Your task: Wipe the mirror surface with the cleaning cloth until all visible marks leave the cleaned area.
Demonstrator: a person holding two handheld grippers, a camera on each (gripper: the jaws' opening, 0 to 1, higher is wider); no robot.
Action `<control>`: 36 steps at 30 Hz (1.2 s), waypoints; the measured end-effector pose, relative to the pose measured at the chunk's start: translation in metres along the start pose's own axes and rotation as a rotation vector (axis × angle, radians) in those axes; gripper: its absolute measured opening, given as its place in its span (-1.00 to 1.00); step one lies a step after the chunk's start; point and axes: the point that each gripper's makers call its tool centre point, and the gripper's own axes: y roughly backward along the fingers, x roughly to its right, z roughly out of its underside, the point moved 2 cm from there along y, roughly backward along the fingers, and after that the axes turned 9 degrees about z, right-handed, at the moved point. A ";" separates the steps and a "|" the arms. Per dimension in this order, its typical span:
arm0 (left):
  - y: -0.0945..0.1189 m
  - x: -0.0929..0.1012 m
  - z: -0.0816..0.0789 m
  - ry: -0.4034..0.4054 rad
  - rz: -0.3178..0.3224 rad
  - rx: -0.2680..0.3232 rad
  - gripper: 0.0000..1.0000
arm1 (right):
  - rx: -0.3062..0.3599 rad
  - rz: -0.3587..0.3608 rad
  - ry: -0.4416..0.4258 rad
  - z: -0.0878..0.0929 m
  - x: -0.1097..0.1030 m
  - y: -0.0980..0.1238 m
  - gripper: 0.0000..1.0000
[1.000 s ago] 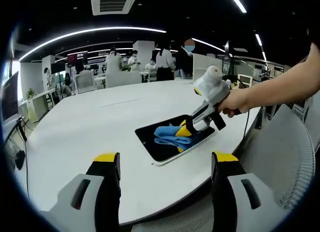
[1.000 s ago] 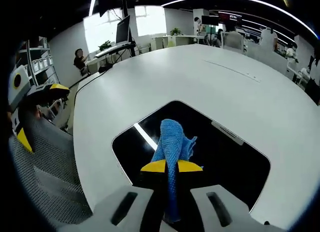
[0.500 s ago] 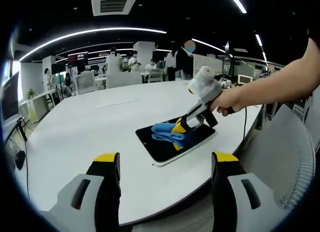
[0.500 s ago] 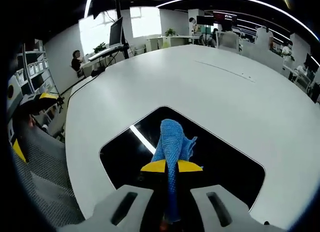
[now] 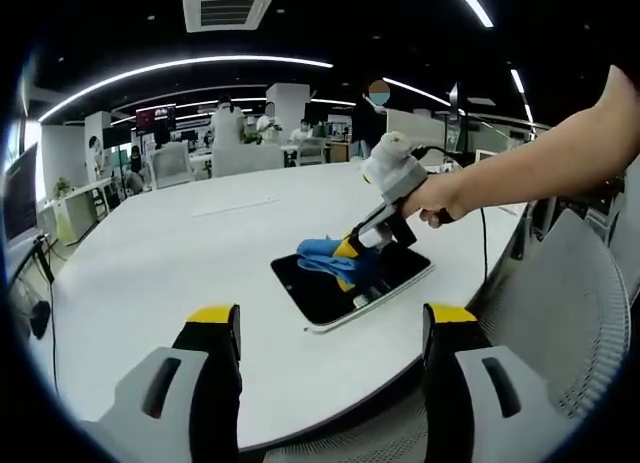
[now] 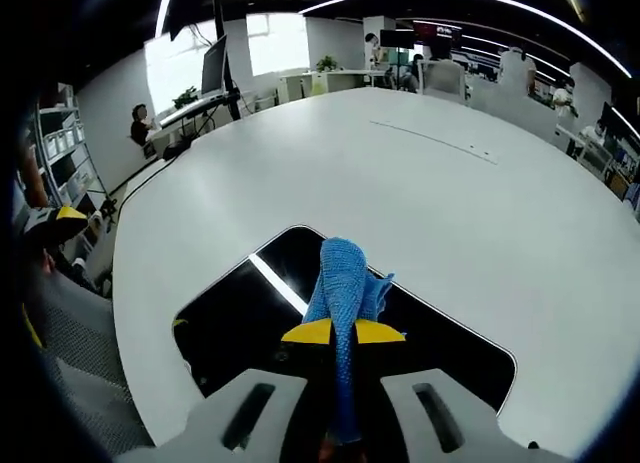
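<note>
A dark rectangular mirror (image 5: 345, 285) lies flat on the white table (image 5: 180, 253) near its front edge. In the left gripper view my right gripper (image 5: 348, 251) comes in from the right, held by a hand, shut on a blue cleaning cloth (image 5: 318, 254) that presses on the mirror's far part. In the right gripper view the cloth (image 6: 342, 283) hangs from my right gripper (image 6: 343, 332) over the mirror (image 6: 240, 323). My left gripper (image 5: 330, 318) hovers open in front of the table, nothing between its fingers.
Grey mesh chairs (image 5: 570, 323) stand by the table's front edge. Several people (image 5: 228, 118) stand and sit at desks beyond the table's far side. A person (image 6: 138, 128) sits by monitors at a window.
My right gripper has dragged the cloth leftward and farther across the mirror. The left gripper has not moved.
</note>
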 end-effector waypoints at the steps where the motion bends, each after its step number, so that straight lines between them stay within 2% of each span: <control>1: 0.000 0.000 0.000 0.000 0.000 0.000 0.45 | 0.000 0.003 -0.002 -0.001 0.001 -0.001 -1.00; 16: 0.000 0.001 0.000 0.000 0.001 0.004 0.44 | -0.014 0.038 -0.021 -0.010 0.015 -0.013 -0.99; 26: 0.000 0.001 0.000 0.000 0.002 0.005 0.43 | -0.029 0.071 0.028 -0.018 0.020 -0.021 -0.99; 29: 0.000 0.001 0.000 0.001 0.003 0.003 0.43 | -0.031 0.073 0.054 -0.018 0.019 -0.021 -0.99; 30: 0.000 0.001 0.000 0.002 0.003 0.003 0.43 | -0.028 0.071 0.084 -0.018 0.018 -0.020 -0.99; 31: 0.000 0.001 0.000 0.001 0.003 0.003 0.43 | -0.019 0.072 0.150 -0.019 0.019 -0.020 -0.99; 36: 0.000 0.002 0.000 0.001 0.007 0.001 0.43 | -0.033 0.085 0.228 -0.019 0.014 -0.017 -0.99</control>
